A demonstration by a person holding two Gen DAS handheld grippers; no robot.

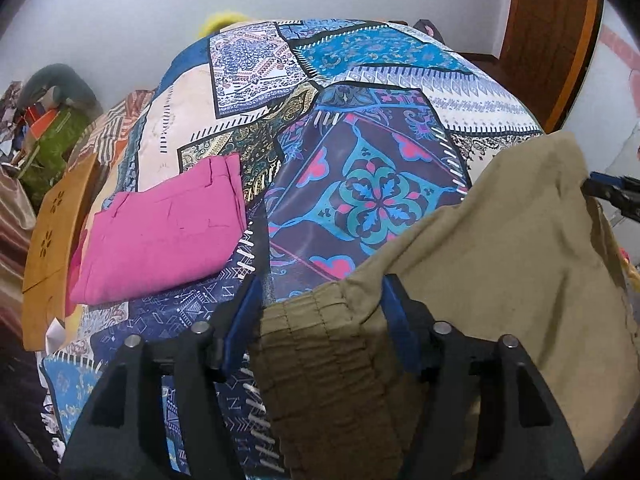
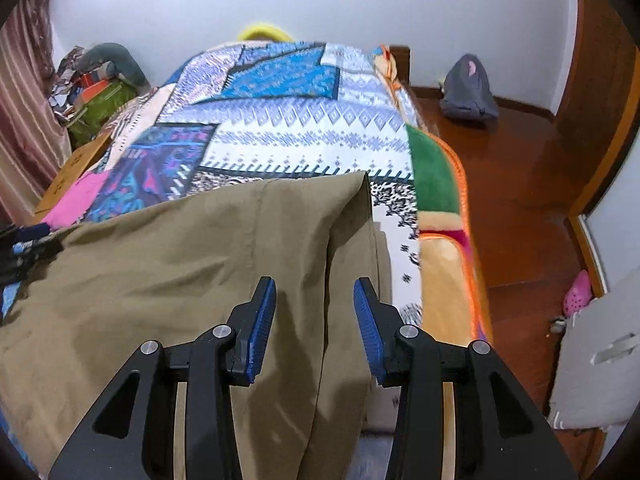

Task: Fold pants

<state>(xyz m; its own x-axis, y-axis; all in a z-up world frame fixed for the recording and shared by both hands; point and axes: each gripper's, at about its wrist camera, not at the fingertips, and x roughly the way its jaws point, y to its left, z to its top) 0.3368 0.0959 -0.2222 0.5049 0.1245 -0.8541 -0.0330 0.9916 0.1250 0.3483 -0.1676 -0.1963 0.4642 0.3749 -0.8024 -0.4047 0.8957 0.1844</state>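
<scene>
The tan pants (image 2: 192, 264) lie along the near edge of the bed (image 2: 304, 136), and the left claw (image 1: 320, 300) seems to pinch the waistband while the right claw (image 2: 315, 304) hangs open over a leg, ready to fold.

A folded pink cloth (image 1: 160, 232) lies on the patchwork-print bedspread (image 1: 360, 80); a grey backpack (image 2: 468, 88) sits on the wooden floor (image 2: 516, 184).

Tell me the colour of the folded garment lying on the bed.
Bright pink folded garment, clearest in the left wrist view.
</scene>
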